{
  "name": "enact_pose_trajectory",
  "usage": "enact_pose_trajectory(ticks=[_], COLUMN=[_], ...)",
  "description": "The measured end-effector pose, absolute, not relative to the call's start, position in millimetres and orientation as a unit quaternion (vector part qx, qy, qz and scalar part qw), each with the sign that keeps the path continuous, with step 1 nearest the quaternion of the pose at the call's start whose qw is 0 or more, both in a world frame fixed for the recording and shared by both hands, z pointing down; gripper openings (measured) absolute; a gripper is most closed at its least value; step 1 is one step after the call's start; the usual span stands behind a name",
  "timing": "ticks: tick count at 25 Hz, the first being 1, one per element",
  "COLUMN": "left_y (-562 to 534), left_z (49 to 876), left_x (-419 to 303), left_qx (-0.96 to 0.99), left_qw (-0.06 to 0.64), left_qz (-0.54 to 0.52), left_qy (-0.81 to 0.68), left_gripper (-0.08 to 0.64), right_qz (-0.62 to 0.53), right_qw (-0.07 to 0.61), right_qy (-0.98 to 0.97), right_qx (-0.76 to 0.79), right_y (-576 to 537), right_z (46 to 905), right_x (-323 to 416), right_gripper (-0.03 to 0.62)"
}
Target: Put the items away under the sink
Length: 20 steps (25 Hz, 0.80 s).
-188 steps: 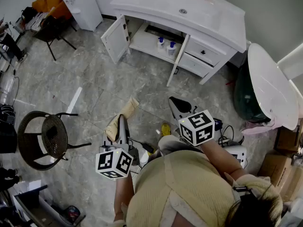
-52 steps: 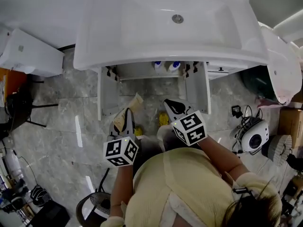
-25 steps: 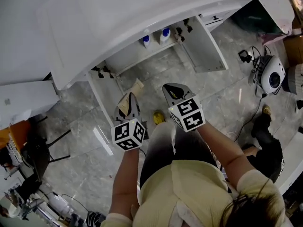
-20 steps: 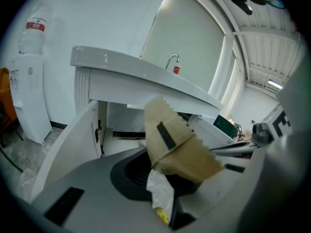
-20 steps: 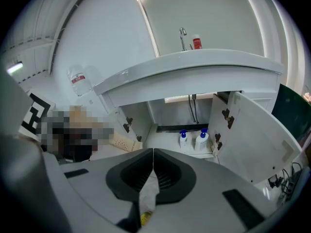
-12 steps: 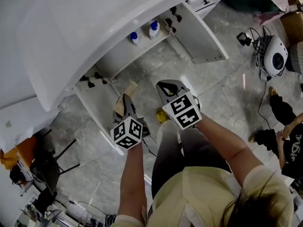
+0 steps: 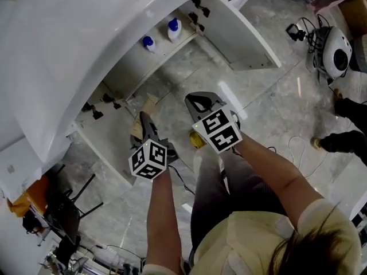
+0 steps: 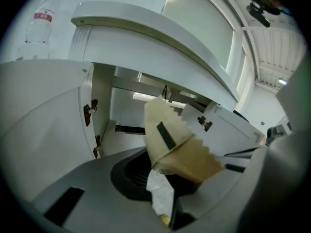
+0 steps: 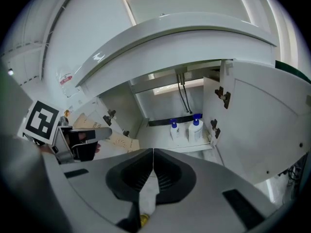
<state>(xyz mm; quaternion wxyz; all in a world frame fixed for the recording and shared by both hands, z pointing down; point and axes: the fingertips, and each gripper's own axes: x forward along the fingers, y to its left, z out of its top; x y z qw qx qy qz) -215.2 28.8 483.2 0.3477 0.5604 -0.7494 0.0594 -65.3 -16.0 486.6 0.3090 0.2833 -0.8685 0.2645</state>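
Since the left gripper is clamped on the lower part of a brown paper bag, the step in hand looks like carrying that bag into the open cabinet under the sink. The bag sticks up and forward past the jaw tips, with its zigzag top edge leaning toward the opening. It is well short of the shelf, out over the floor between the two open doors.

To do this well, I would keep the grip firm and go in low, under the sink's front edge. Steer clear of the left door and its hinges so the tall top does not catch. The two white bottles with blue caps stand toward the right of the shelf, so the bare stretch to their left looks the best spot. Set the bag on its base before letting go.

The right gripper, to the bag's right, has its jaws pressed together with no item between them. It could steady the bag.
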Motion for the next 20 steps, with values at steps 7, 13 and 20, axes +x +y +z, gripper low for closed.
enact_pose_trajectory(ticks=[7, 13, 20], left_y=[17.1, -5.5, -16.7], left_z=[516.4, 546.3, 578.9], left_x=[-232.1, -237.4, -237.1], left_qx=[0.562, 0.577, 0.584], left_qw=[0.33, 0.308, 0.304], left_qz=[0.099, 0.128, 0.141], left_qy=[-0.752, -0.746, -0.74], left_gripper=[0.072, 0.072, 0.072], right_qz=[0.28, 0.293, 0.296], right_qw=[0.306, 0.297, 0.29], right_qy=[-0.862, -0.858, -0.858], right_qx=[0.29, 0.299, 0.302], right_y=[-20.1, -32.6, -44.9], right_z=[517.6, 549.6, 580.0], right_x=[-66.8, -71.3, -78.4], right_gripper=[0.026, 0.026, 0.026])
